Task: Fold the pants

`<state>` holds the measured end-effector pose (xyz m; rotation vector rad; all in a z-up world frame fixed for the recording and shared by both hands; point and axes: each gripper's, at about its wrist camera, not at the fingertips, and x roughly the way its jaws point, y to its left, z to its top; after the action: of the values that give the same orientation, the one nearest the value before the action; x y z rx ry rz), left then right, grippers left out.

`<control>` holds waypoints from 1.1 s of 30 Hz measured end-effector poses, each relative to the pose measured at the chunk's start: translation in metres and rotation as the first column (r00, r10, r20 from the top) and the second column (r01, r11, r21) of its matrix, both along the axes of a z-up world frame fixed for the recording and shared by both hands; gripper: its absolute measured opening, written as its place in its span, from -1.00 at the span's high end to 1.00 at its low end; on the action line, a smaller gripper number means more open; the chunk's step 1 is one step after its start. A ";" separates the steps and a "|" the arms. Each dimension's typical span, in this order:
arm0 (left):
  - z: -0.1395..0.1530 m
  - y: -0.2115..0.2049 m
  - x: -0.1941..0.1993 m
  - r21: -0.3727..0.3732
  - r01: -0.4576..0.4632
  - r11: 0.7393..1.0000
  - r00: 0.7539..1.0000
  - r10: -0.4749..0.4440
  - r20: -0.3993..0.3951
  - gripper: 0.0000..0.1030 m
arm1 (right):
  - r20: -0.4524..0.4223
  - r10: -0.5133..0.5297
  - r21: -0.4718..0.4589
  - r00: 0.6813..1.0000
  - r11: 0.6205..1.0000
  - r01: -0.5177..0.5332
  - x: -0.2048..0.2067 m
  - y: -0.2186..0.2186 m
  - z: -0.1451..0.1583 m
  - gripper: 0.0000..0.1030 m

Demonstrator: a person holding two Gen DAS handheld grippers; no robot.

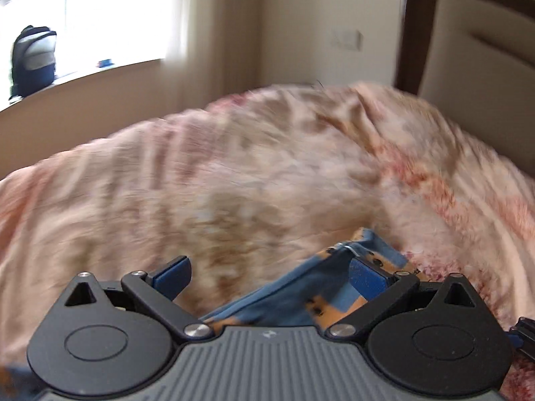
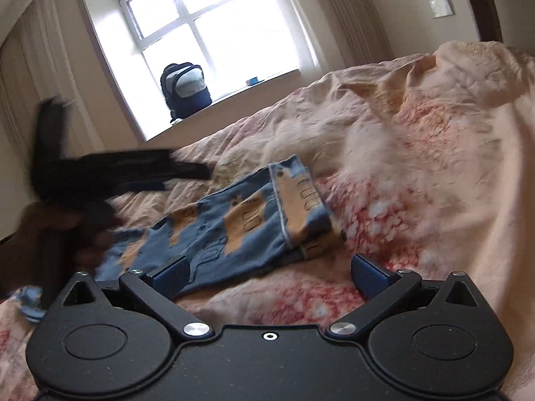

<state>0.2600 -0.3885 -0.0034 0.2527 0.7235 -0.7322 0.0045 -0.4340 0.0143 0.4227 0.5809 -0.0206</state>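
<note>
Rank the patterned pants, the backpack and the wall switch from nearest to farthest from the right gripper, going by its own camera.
From the right gripper:
1. Folded blue-and-orange pants, on the bedspread just ahead, left of centre.
2. Backpack, on the windowsill beyond the bed.
3. Wall switch, high at upper right; hardly farther than the backpack, too close to call.

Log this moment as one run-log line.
task: fold pants | pants: folded, on bedspread | left gripper: open, over pants | right gripper: open, empty, beside pants | views: blurred

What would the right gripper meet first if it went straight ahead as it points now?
Probably the folded pants: they lie on the bedspread just ahead of the open right gripper, toward its left side. Depth is unclear, so it might pass over them.
</note>
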 end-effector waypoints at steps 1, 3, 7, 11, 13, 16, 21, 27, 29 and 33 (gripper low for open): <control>-0.006 -0.006 0.003 0.029 0.013 0.999 1.000 -0.013 0.000 -1.00 | -0.003 0.017 0.010 1.000 1.000 -0.017 0.002 0.001 0.000 -0.99; -0.021 -0.019 0.006 0.105 0.018 0.994 1.000 -0.019 0.009 -1.00 | -0.010 0.022 0.045 1.000 0.999 -0.021 0.007 -0.002 -0.001 -0.99; -0.027 -0.020 0.008 0.094 0.008 0.996 0.999 -0.004 -0.041 -1.00 | -0.030 -0.074 0.181 0.997 0.980 0.078 0.017 -0.020 -0.007 -0.95; -0.013 -0.012 0.022 0.040 -0.023 0.999 0.987 0.029 -0.155 -1.00 | -0.053 -0.171 0.168 0.984 0.970 0.177 0.022 -0.016 -0.007 -0.88; -0.004 -0.009 0.024 0.006 -0.057 0.998 0.976 0.057 -0.210 -1.00 | -0.045 -0.220 0.159 0.974 0.961 0.225 0.020 -0.011 -0.007 -0.79; 0.011 -0.008 0.021 -0.031 -0.084 0.996 0.963 0.073 -0.259 -1.00 | -0.036 -0.283 0.212 0.959 0.935 0.284 0.015 -0.014 -0.008 -0.64; 0.031 -0.027 0.007 0.007 -0.004 1.000 0.970 0.006 -0.244 -1.00 | -0.044 -0.355 0.228 0.934 0.907 0.355 0.007 -0.020 -0.009 0.08; 0.047 -0.047 -0.004 0.012 0.068 0.998 0.966 -0.062 -0.250 -0.78 | 0.027 -0.270 -0.011 0.963 0.963 0.270 0.012 0.008 0.007 0.62; 0.051 -0.049 -0.002 -0.013 0.071 0.997 0.950 -0.072 -0.304 -0.76 | 0.063 -0.195 -0.180 0.979 0.962 0.203 0.014 0.031 0.015 0.63; 0.051 -0.049 0.003 0.022 0.026 0.999 0.938 -0.017 -0.347 -0.75 | 0.099 -0.039 -0.443 0.994 0.893 0.079 0.016 0.074 0.020 0.64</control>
<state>0.2630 -0.4374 0.0477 0.1555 1.0684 -0.7983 0.0202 -0.3603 0.0343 -0.0095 0.4584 -0.1907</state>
